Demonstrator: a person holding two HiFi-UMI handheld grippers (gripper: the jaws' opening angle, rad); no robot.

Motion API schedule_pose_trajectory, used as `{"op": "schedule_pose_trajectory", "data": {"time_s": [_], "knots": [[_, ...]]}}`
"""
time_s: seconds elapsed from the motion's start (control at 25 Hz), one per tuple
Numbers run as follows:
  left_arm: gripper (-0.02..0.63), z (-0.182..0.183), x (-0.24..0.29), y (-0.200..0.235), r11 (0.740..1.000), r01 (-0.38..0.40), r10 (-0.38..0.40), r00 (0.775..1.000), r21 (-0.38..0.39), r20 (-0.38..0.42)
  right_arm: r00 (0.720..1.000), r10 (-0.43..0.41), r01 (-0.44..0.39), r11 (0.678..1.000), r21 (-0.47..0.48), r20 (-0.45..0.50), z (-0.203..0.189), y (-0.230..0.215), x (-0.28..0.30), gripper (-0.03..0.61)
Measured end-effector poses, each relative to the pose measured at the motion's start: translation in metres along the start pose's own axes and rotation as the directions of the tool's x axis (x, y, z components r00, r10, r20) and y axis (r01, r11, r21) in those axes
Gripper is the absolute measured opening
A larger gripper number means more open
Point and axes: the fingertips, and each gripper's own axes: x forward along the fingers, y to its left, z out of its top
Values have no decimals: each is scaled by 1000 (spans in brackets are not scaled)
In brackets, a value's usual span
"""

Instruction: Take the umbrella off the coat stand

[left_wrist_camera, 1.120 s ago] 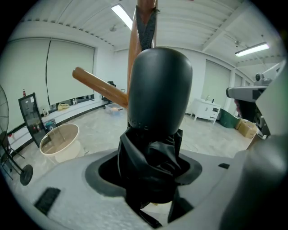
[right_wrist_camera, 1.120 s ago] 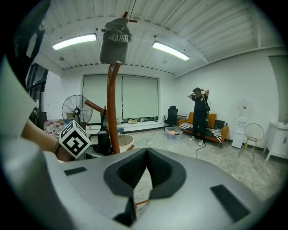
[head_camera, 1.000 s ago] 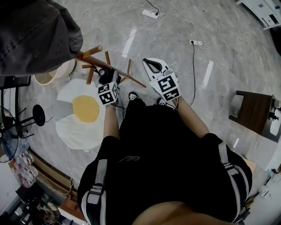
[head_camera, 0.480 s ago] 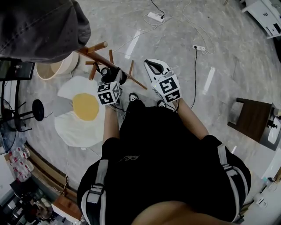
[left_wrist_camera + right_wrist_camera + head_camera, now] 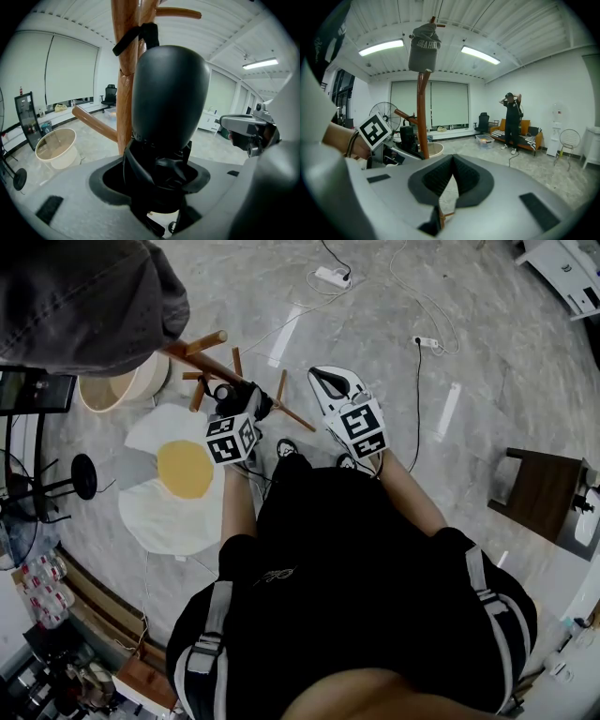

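Note:
The black folded umbrella (image 5: 168,98) stands upright between the jaws of my left gripper (image 5: 161,161), which is shut on it just below its rounded handle. Its black strap (image 5: 136,36) still wraps the wooden coat stand (image 5: 125,84) right behind it. In the head view the left gripper (image 5: 242,407) holds the umbrella (image 5: 259,399) against the slanting coat stand (image 5: 211,362). My right gripper (image 5: 325,381) hovers just right of the stand, shut with nothing in it; its pads (image 5: 461,180) meet. From it I see the stand (image 5: 423,117) and the umbrella (image 5: 408,136).
A grey cap (image 5: 424,47) tops the stand and fills the head view's upper left (image 5: 84,296). On the floor lie a fried-egg rug (image 5: 178,474), a beige bucket (image 5: 122,390), a fan base (image 5: 80,479), cables and a power strip (image 5: 333,277). A person (image 5: 512,122) stands far off.
My left gripper has risen slightly beside the stand with the umbrella still in its jaws. The right gripper has stayed put.

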Motion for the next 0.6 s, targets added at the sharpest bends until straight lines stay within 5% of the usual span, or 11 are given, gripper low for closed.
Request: {"op": "schedule_pose_trajectory", "data": {"time_s": [0.6], "knots": [[268,-4,-18,-5,1000,-21,21,1000,1,16,998,65,-65,998,-26,-10,1,23,2,6]]}}
